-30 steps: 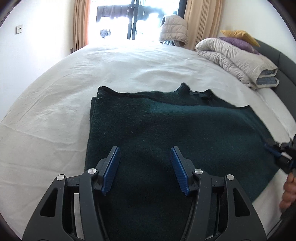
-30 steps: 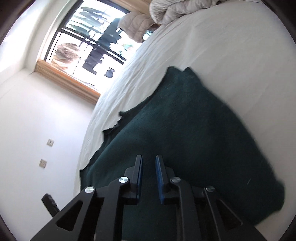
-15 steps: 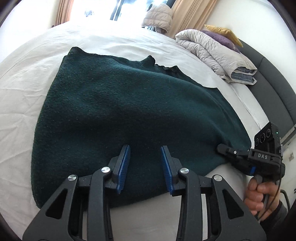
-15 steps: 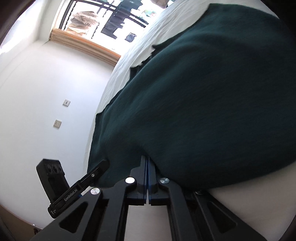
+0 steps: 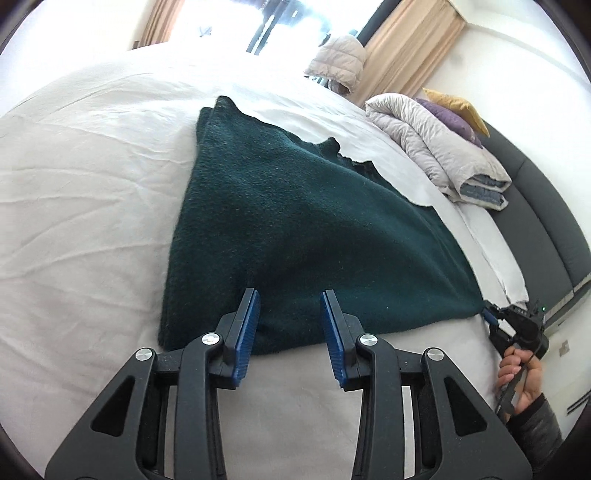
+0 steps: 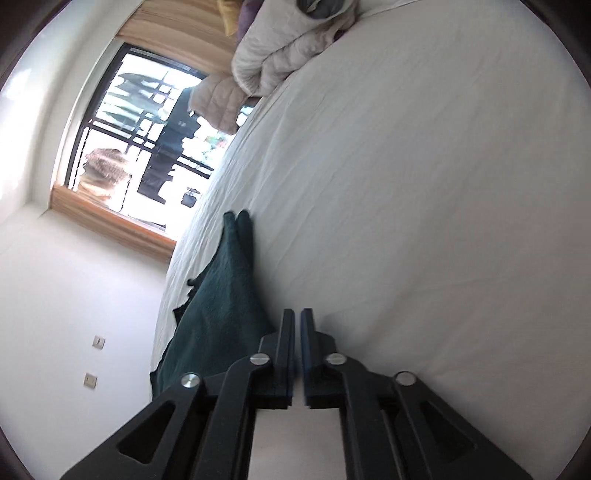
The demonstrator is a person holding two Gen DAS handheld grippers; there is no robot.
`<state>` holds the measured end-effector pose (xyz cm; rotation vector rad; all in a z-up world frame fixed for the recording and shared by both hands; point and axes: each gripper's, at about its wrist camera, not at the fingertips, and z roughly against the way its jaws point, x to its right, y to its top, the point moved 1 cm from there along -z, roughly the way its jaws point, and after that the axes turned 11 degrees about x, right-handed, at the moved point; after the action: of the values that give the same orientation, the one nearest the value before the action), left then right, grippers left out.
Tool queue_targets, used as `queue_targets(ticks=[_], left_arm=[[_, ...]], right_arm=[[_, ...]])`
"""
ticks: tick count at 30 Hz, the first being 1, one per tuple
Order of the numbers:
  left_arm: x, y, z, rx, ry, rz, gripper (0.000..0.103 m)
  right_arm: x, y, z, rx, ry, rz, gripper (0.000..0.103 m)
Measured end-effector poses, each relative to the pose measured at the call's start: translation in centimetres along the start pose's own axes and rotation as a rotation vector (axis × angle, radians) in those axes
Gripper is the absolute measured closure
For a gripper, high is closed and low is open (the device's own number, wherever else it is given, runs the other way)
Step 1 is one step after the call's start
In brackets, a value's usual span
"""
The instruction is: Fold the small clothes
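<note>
Dark green knit sweater (image 5: 314, 236) is lying flat on the white bed sheet (image 5: 85, 206), folded into a rough rectangle with doubled layers showing along its left edge. Neckline notch is facing the far side; near hem is sitting close to the bed's near edge.

Bare sheet (image 5: 81, 206) left of sweater (image 5: 295, 221); duvet (image 5: 436, 155) (folded, probably clear) far right.

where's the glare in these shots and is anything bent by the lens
Left wrist view: the window is blown out white, washing the far bed sheet; the headboard curves from fisheye. Right wrist view: the window is bright but its bars show; the sweater looks slightly soft.
</note>
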<state>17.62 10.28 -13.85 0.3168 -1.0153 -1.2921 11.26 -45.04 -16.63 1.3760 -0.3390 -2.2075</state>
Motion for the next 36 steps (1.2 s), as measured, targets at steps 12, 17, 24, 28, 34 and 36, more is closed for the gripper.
queue_targets(ticks=[12, 17, 24, 28, 34, 36], left_arm=[[-1.8, -4.3, 6.4, 0.09, -0.041, 0.424, 0.011], [-2.9, -3.4, 4.8, 0.112, -0.087, 0.573, 0.011], [-4.4, -1.1, 0.9, 0.113, -0.127, 0.675, 0.013], [-3.6, -0.2, -1.4, 0.084, -0.173, 0.71, 0.037], [-4.0, -0.6, -3.2, 0.067, -0.137, 0.698, 0.091], [-4.3, -0.1, -3.5, 0.097, -0.112, 0.682, 0.094]], right_arm=[[-9.3, -6.4, 0.8, -0.102, 0.301, 0.158, 0.045], [-13.3, -9.5, -0.3, -0.192, 0.37, 0.242, 0.045], [-15.3, -10.0, -2.3, -0.255, 0.383, 0.243, 0.054], [-17.0, -11.0, -5.6, -0.337, 0.343, 0.298, 0.073], [-17.9, -12.0, -11.2, -0.442, 0.292, 0.295, 0.08], [-18.1, -12.5, -12.8, -0.48, 0.3, 0.314, 0.08]])
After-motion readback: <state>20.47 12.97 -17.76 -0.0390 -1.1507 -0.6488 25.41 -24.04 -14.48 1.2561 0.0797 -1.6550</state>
